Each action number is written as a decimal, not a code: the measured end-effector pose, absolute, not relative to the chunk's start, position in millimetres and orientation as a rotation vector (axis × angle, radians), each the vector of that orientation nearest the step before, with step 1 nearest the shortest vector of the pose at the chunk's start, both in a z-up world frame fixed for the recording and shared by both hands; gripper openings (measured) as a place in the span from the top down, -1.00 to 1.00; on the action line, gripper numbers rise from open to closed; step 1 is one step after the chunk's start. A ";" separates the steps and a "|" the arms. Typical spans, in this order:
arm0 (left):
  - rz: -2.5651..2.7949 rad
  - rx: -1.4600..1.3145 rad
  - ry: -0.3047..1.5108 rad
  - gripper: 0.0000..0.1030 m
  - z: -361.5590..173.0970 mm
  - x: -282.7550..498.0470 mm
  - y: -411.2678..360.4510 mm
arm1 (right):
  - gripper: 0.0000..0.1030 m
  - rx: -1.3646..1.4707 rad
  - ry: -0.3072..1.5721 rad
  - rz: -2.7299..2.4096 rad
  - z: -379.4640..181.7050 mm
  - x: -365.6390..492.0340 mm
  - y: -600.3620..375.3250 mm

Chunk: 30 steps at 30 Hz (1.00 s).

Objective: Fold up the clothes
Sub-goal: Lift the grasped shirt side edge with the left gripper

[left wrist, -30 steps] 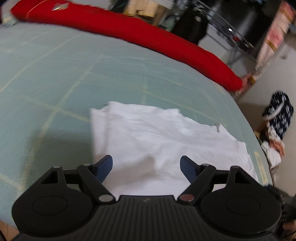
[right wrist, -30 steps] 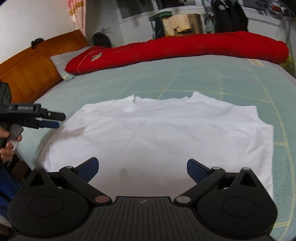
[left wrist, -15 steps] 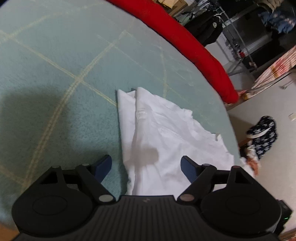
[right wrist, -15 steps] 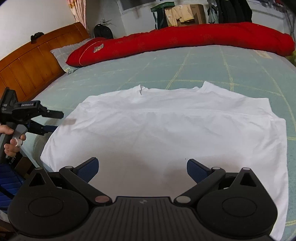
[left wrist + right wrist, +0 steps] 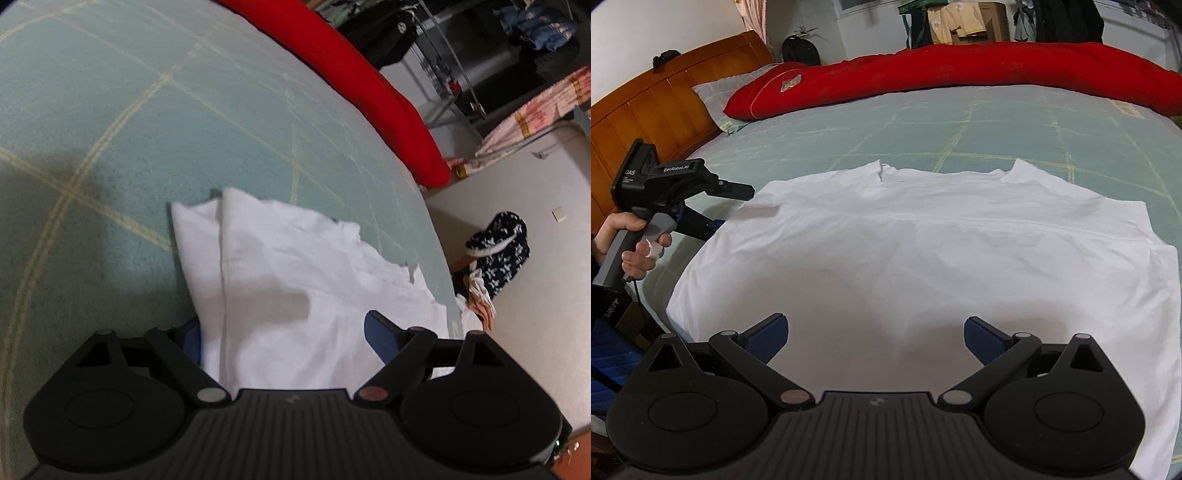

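A white T-shirt [image 5: 923, 251] lies flat on the green checked bed [image 5: 1015, 125], sleeves folded in. In the left wrist view the white T-shirt [image 5: 295, 280] runs away from me, its edge between the jaws. My left gripper [image 5: 284, 338] is open, with one finger under the cloth's edge and the other above it. From the right wrist view the left gripper [image 5: 713, 206] reaches the shirt's left edge, held by a hand [image 5: 631, 243]. My right gripper [image 5: 875, 338] is open, hovering over the shirt's near hem, holding nothing.
A long red quilt [image 5: 960, 81] lies across the far side of the bed, the red quilt [image 5: 351, 77] also in the left view. A wooden headboard [image 5: 646, 110] stands at the left. Clothes [image 5: 495, 254] lie on the floor beyond the bed's edge.
The left gripper has dropped lower and closer to the shirt's side edge, so the cloth now lies between its fingers. The right gripper has crept a little forward over the hem.
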<state>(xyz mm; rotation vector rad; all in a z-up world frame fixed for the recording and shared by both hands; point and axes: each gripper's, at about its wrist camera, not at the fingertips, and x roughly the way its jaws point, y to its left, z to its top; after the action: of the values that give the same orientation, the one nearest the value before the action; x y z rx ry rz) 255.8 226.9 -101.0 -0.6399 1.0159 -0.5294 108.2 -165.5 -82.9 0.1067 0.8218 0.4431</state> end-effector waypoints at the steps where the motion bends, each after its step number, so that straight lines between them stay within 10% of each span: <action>1: -0.536 -0.644 1.022 -0.65 -101.5 253.0 226.7 | -1.00 0.108 0.822 0.443 -83.0 108.3 -165.7; 24: -0.687 -0.720 1.077 -0.65 -121.7 274.2 220.0 | -1.00 0.170 0.823 0.461 -88.1 114.8 -175.4; 30: -0.702 -0.698 1.098 -0.21 -122.0 253.7 239.6 | -1.00 0.168 0.827 0.461 -89.2 117.4 -177.2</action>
<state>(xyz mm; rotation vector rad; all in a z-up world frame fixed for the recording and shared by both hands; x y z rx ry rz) 253.7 239.6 -122.0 -0.6979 1.0981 -0.7022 117.4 -177.2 -89.2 0.1683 0.8273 0.4605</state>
